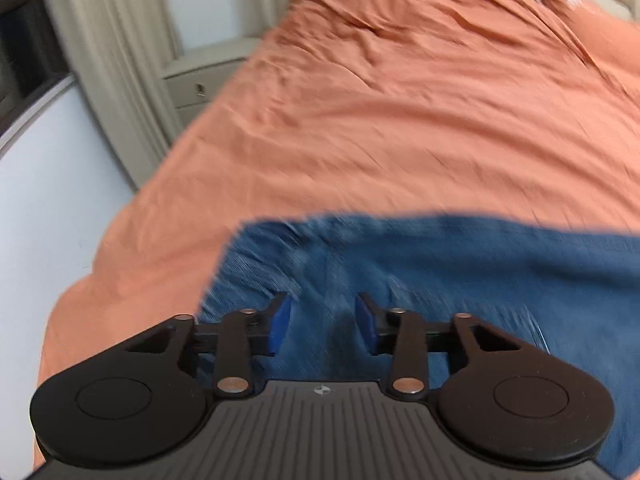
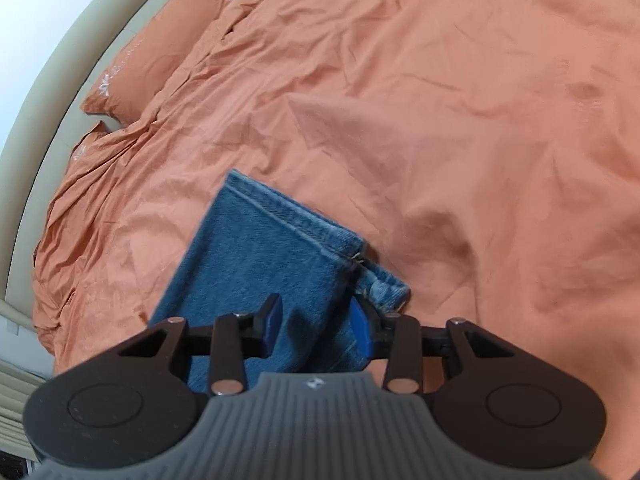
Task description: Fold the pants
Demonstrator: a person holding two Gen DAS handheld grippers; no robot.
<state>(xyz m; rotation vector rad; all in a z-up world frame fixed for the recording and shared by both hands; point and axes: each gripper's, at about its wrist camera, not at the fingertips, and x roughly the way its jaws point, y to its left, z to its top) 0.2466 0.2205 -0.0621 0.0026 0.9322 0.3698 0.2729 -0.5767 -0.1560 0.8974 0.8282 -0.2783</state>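
Note:
Blue denim pants [image 1: 440, 264] lie on an orange bedsheet [image 1: 400, 120]. In the left wrist view the image is blurred; my left gripper [image 1: 322, 320] is open just above the denim, near its left edge, holding nothing. In the right wrist view the hem ends of the legs [image 2: 280, 240] lie stacked, the lower hem [image 2: 386, 286] sticking out to the right. My right gripper [image 2: 314, 320] is open over the leg fabric just behind the hems, empty.
The orange bedsheet [image 2: 460, 120] is wrinkled. Orange pillows [image 2: 152, 60] lie against a beige headboard [image 2: 60, 72]. A beige nightstand [image 1: 204, 76] and curtain [image 1: 116, 60] stand left of the bed, with a white wall [image 1: 48, 200] beside it.

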